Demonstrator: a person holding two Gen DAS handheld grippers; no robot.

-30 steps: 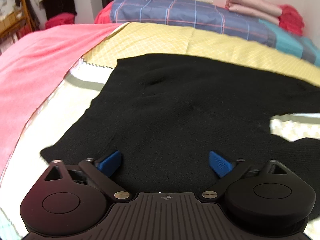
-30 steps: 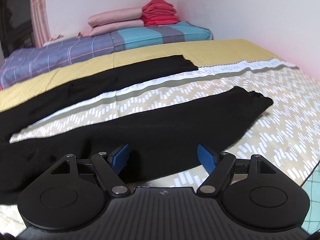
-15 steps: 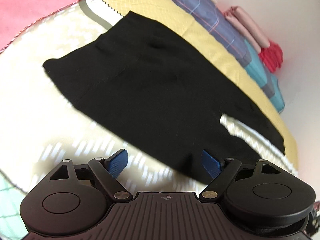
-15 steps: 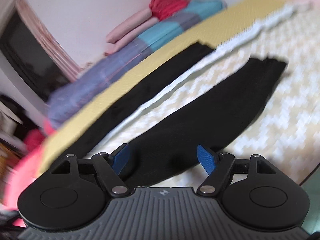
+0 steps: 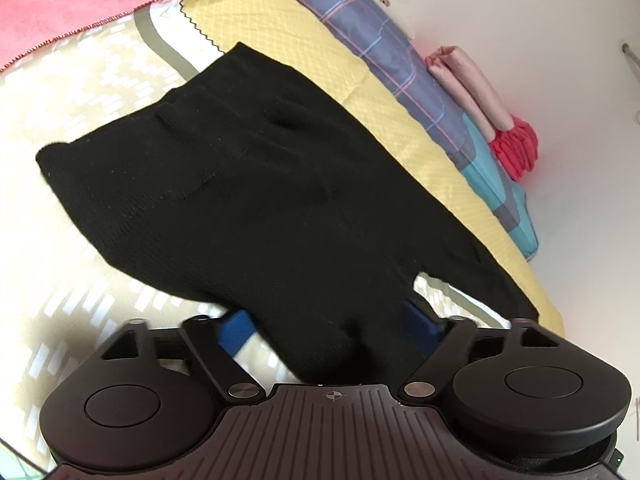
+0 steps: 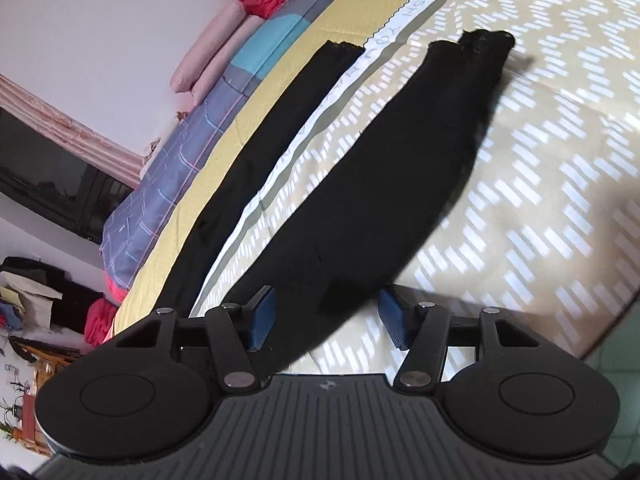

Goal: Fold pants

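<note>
With the pants [image 5: 256,200] spread flat for folding, the near leg's edge is straddled by both grippers. Left gripper [image 5: 326,326] is held wide, unclamped; right gripper [image 6: 326,318] is closing, cloth between its pads, not yet pinched.

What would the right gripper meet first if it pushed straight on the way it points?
Most likely the near leg of the black knit pants: the cloth already lies between the closing jaws of the right gripper, pads not yet pressing it. Depth is unclear.
</note>
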